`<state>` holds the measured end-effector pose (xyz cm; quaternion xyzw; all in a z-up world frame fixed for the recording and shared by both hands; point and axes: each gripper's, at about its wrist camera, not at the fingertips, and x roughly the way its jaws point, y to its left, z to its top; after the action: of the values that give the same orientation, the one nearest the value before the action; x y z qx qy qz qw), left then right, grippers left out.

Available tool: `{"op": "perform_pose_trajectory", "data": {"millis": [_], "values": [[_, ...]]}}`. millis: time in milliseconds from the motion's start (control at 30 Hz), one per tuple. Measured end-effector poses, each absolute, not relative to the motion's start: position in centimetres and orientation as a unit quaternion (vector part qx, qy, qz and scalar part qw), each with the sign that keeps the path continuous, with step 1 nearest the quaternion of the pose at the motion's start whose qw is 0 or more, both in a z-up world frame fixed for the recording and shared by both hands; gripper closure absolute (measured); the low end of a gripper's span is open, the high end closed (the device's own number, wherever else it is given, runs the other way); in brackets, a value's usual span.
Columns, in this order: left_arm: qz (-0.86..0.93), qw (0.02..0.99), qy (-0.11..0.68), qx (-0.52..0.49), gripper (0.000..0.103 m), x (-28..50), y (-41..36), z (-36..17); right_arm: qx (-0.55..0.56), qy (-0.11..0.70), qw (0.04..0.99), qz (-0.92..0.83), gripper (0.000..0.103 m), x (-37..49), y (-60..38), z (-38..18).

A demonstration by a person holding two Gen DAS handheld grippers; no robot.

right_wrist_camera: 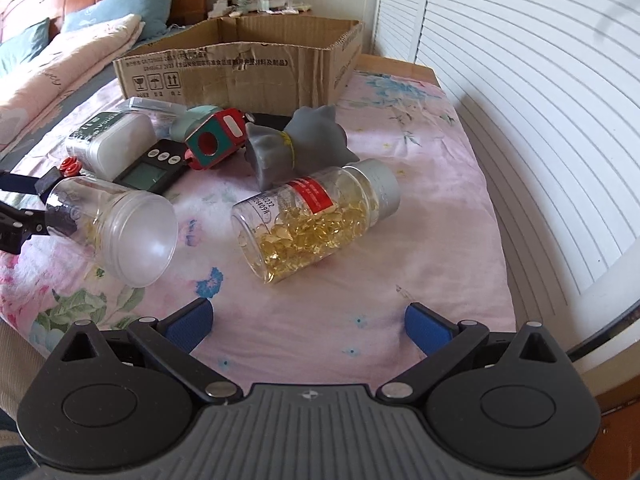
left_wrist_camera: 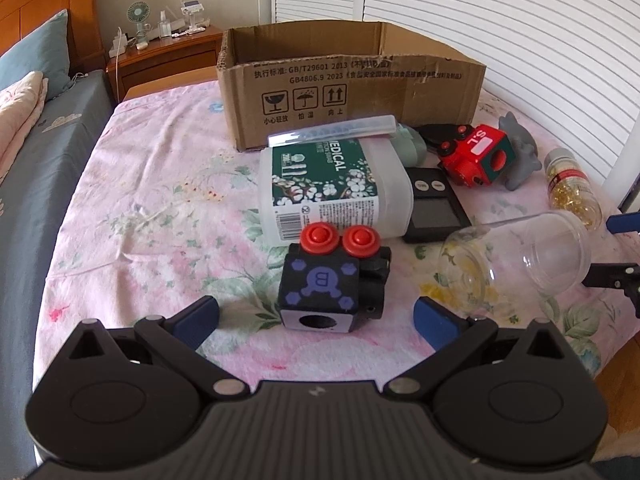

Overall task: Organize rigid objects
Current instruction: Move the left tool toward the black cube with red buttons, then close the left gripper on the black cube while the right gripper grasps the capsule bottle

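An open cardboard box (left_wrist_camera: 352, 80) (right_wrist_camera: 240, 68) stands at the back of the pink floral bedspread. In front of it lie a white medical bottle (left_wrist_camera: 332, 184) (right_wrist_camera: 108, 140), a black digital scale (left_wrist_camera: 434, 204) (right_wrist_camera: 150, 172), a red cube toy (left_wrist_camera: 476, 152) (right_wrist_camera: 214, 140), a grey rubber figure (left_wrist_camera: 520, 156) (right_wrist_camera: 296, 144), a capsule bottle (right_wrist_camera: 316, 220) (left_wrist_camera: 572, 188) and a clear jar (left_wrist_camera: 516, 260) (right_wrist_camera: 116, 228). My left gripper (left_wrist_camera: 316, 316) is open, just short of a black cube toy (left_wrist_camera: 320, 292) with red knobs. My right gripper (right_wrist_camera: 308, 324) is open, just short of the capsule bottle.
A clear flat case (left_wrist_camera: 332, 130) rests on the medical bottle. A wooden nightstand (left_wrist_camera: 168, 52) with a small fan stands behind the box. White louvered doors (right_wrist_camera: 540, 120) run along the right. A second bed with pillows (right_wrist_camera: 60, 52) is at the left.
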<state>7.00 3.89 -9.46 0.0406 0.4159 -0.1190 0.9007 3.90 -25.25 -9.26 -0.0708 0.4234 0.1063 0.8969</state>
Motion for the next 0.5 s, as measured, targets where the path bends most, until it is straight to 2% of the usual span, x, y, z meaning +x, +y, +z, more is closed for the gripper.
{"op": "perform_pose_trajectory", "data": {"millis": [233,267,333,400,500], "values": [[-0.112,0.905,0.409,0.036,0.002,7.82,3.68,-9.62,-0.073,0.411,0.901,0.114,0.0,3.53,-25.46,-9.35],[-0.115,0.906,0.406,0.036,0.006,7.73,3.66,-9.57,-0.073,0.412,0.901,0.115,0.0,3.53,-25.48,-9.34],[-0.125,0.909,0.397,0.04,0.019,7.44,3.58,-9.31,-0.073,0.412,0.901,0.115,0.0,3.51,-25.49,-9.35],[-0.135,0.909,0.391,0.041,0.036,7.22,3.52,-9.06,-0.073,0.411,0.901,0.116,0.0,3.51,-25.49,-9.33],[-0.144,0.909,0.388,0.045,0.041,7.16,3.41,-9.03,-0.073,0.411,0.901,0.118,0.0,3.52,-25.51,-9.34]]}}
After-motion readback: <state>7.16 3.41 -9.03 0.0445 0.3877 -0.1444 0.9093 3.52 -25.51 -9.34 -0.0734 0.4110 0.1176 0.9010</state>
